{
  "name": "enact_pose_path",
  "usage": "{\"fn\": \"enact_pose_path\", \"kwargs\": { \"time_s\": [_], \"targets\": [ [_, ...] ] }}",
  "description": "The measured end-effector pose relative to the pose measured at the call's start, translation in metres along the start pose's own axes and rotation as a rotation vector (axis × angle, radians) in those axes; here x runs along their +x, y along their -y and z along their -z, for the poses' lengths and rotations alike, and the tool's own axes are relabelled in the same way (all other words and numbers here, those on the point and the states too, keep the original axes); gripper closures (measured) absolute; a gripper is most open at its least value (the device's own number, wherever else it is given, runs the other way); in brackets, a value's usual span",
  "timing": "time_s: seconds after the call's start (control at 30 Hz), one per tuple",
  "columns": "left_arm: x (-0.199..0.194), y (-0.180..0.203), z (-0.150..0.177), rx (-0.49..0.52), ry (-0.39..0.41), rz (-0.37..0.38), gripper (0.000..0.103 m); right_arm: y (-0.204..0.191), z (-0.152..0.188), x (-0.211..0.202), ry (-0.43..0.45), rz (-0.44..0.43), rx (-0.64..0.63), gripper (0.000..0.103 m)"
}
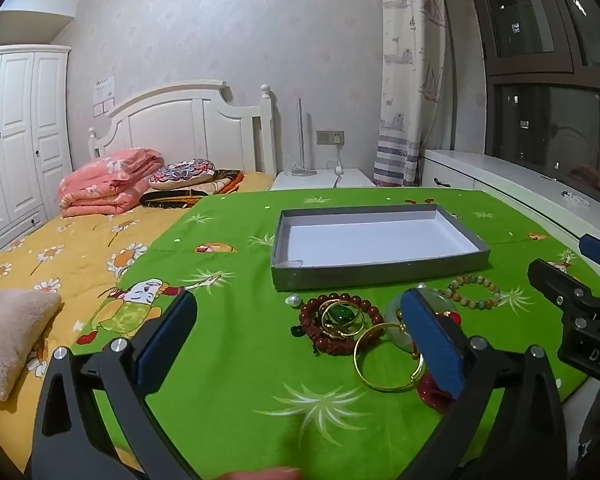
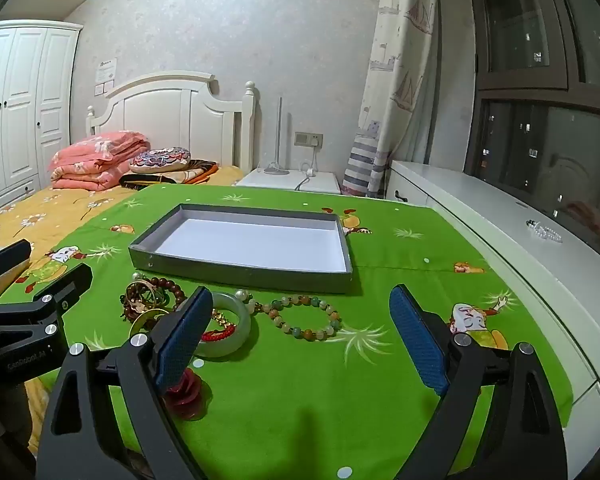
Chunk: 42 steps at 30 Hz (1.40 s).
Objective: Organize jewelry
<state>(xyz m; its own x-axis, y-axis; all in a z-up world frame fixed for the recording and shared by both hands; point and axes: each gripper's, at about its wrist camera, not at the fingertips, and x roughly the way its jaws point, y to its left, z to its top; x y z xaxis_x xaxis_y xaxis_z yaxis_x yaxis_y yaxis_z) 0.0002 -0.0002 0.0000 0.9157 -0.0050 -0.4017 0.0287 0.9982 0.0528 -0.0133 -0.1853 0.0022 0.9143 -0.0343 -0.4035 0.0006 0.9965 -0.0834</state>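
Left gripper (image 1: 300, 332): fingers (image 1: 432, 340) spread wide, released, nothing between the blue pads. It is angled downward over the near edge of the desk; its right finger stands in front of the pale jade bangle (image 1: 396, 320). Right gripper (image 2: 302, 334): fingers (image 2: 418, 340) also spread wide, nothing grasped, same downward tilt; its left finger overlaps the near side of the jade bangle (image 2: 236, 320) in the right wrist view. Whether either finger touches the bangle cannot be told. Each gripper shows at the edge of the other's view, side by side.

Jewelry lies loose on the green cloth (image 1: 240, 360), in front of the box. Left to right: dark red bead bracelet (image 1: 332, 320) with gold rings and a green stone piled on it, a gold bangle (image 1: 384, 360) overlapping the jade bangle, then a multicoloured bead bracelet (image 2: 304, 318) lying apart to the right. A red rose-shaped piece (image 2: 186, 394) sits nearest, below the jade bangle. A small pearl (image 1: 293, 301) rests just left of the red beads.

Grey shallow box (image 2: 240, 270), white inside, holds nothing; it is just behind the jewelry.

Desk is covered by the green cartoon-print cloth. Left of it: bed with yellow flowered sheet (image 1: 60, 256), folded pink quilt (image 1: 108, 184), white headboard (image 1: 188, 120). White wardrobe (image 1: 16, 140) far left. Curtain (image 1: 412, 72) and dark window (image 1: 552, 120) to the right; white sill (image 2: 500, 216) carries a string of clear beads (image 2: 546, 232).
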Motion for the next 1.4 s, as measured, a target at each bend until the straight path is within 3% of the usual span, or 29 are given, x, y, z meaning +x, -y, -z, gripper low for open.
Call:
{"fn": "enact_pose_path", "kwargs": {
  "time_s": [1.4],
  "targets": [
    [0.002,-0.002,0.009,-0.016,-0.025,0.004,0.004,-0.008,0.005,0.003,-0.009,-0.008,0.007,0.019]
  ]
}}
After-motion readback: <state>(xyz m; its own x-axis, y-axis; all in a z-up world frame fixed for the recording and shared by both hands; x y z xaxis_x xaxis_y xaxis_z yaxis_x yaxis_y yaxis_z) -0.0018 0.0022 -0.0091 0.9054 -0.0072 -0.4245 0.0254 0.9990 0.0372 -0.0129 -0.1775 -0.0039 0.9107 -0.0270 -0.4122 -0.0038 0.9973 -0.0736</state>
